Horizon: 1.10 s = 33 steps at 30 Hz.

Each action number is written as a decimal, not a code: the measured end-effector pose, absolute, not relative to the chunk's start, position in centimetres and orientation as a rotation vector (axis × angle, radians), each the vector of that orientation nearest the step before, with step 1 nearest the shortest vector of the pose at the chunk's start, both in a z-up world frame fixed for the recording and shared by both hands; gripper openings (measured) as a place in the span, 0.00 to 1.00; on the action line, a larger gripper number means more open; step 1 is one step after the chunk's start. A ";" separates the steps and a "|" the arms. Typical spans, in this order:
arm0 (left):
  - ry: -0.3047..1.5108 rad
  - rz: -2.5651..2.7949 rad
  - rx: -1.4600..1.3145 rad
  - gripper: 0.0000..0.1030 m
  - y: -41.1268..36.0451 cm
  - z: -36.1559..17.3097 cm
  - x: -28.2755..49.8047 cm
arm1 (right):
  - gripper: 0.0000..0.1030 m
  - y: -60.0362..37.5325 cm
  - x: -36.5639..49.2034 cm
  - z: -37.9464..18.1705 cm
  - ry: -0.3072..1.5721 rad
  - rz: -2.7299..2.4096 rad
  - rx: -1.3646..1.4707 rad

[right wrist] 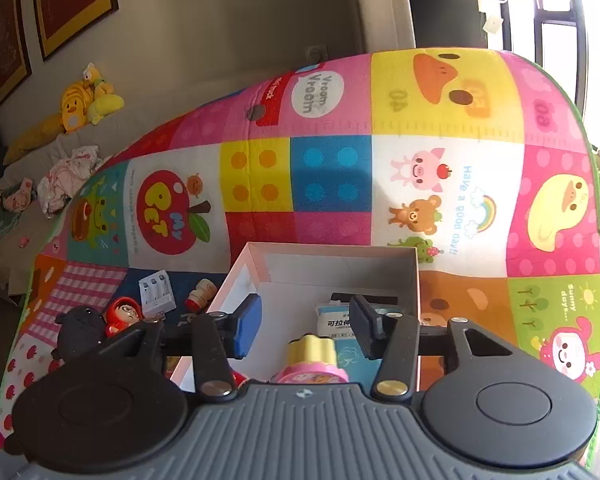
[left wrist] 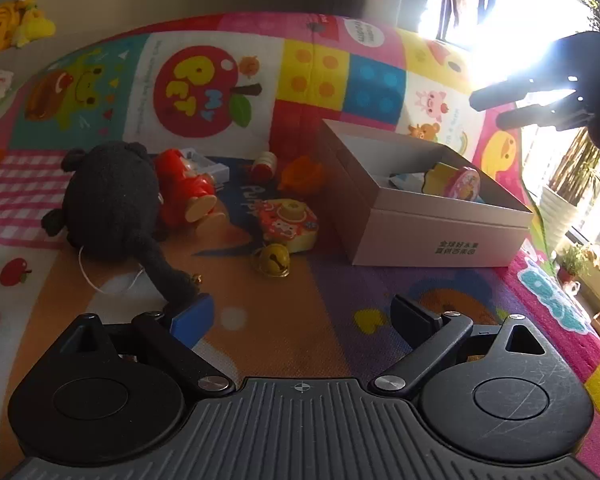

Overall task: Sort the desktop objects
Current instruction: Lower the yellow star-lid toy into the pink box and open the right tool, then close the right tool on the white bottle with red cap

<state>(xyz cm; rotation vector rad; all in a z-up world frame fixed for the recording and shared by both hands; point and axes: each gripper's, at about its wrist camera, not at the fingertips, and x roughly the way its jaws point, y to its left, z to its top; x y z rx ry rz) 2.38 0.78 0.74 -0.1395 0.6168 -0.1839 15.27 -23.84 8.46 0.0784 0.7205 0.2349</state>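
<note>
A white cardboard box [left wrist: 440, 224] stands open on the colourful play mat. Inside lie a pink and yellow toy [left wrist: 458, 182] and a blue packet [right wrist: 340, 320]. My left gripper [left wrist: 304, 316] is open and empty, low over the mat in front of a gold bell [left wrist: 271, 260], a toy camera [left wrist: 288, 224], a black plush [left wrist: 112, 200], a red doll [left wrist: 184, 188] and an orange toy [left wrist: 302, 174]. My right gripper [right wrist: 304, 328] is open above the box [right wrist: 332, 268], just over the pink toy [right wrist: 310, 364]. It also shows in the left wrist view [left wrist: 508, 110].
A white battery charger [right wrist: 156, 290] and a small red-and-white figure [right wrist: 200, 294] lie left of the box. A sofa with yellow plush toys [right wrist: 84, 100] and clothes stands behind the mat. Potted plants [left wrist: 560, 200] and a bright window are at the right.
</note>
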 end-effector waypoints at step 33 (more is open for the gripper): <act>0.565 -0.118 -0.270 0.99 4.3 0.6 0.6 | 0.45 -4.9 26.2 2.6 0.989 0.274 -0.114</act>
